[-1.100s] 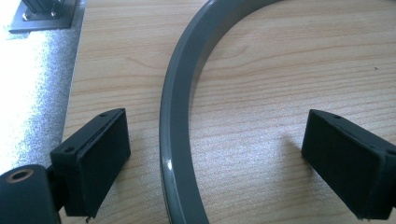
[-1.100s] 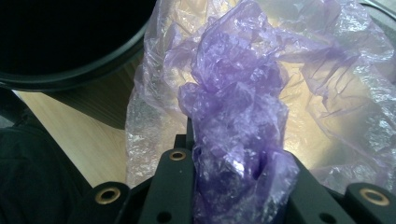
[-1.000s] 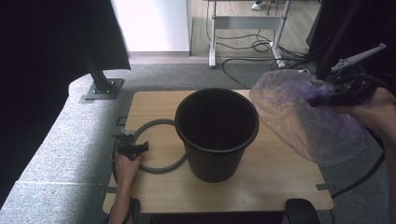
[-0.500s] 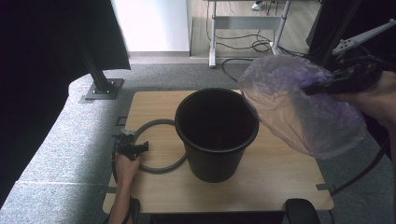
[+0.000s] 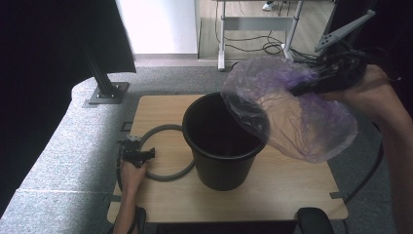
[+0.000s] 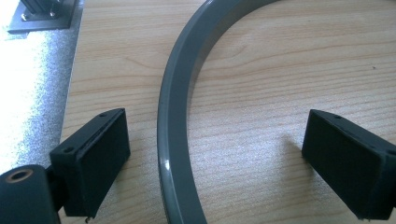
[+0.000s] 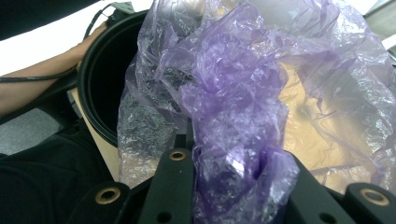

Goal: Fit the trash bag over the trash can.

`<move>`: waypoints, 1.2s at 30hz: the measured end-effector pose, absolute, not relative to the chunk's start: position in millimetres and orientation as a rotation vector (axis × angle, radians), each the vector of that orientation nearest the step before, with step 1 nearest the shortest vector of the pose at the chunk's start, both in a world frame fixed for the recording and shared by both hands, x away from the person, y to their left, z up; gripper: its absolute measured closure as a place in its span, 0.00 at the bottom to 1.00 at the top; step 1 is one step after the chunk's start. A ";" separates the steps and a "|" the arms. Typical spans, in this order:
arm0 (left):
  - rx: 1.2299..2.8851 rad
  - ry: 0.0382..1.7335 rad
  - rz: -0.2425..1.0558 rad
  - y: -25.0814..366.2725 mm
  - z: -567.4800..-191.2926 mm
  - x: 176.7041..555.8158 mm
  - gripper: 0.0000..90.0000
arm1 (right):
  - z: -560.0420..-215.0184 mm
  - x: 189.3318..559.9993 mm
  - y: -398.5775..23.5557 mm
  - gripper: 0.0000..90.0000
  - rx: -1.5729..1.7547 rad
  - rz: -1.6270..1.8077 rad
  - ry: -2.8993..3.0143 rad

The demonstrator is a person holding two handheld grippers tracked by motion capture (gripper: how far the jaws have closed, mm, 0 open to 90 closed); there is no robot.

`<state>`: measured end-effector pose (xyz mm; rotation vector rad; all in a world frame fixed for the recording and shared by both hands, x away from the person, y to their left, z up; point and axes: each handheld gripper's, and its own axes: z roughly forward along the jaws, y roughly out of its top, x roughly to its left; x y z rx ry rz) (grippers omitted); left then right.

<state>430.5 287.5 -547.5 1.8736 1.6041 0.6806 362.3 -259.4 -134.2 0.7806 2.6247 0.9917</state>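
Observation:
A black bucket point(image 5: 221, 146) stands in the middle of the wooden table point(image 5: 292, 190). A grey ring point(image 5: 168, 173) lies flat to its left. My left gripper point(image 5: 139, 153) rests low at the ring's left side, open, its jaws straddling the ring's band point(image 6: 175, 121) without touching it. My right gripper point(image 5: 304, 87) is raised at the upper right, shut on a bunched edge of a translucent purple plastic bag point(image 5: 292, 114). The bag billows over the bucket's right rim. In the right gripper view the bag point(image 7: 233, 107) hangs in front of the bucket's mouth point(image 7: 100, 79).
A black metal stand foot point(image 5: 107, 92) sits on the grey floor left of the table. Desk legs and cables point(image 5: 253, 46) lie beyond the table. A dark round object point(image 5: 314, 219) sits at the table's near right edge.
My right gripper has lifted the purple bag up and to the left, bringing it over the bucket's right rim. The left gripper and ring have stayed put.

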 end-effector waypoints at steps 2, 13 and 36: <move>1.873 1.603 0.681 287.5 -547.6 430.5 0.09 | -134.8 364.7 -252.4 0.88 0.762 1.003 2.638; 1.873 1.602 0.681 287.4 -547.6 430.5 0.08 | -135.3 377.4 -211.5 0.88 0.674 1.029 2.704; 1.878 1.598 0.676 287.3 -547.6 430.6 0.08 | -135.5 391.3 -132.8 0.88 0.521 1.058 2.798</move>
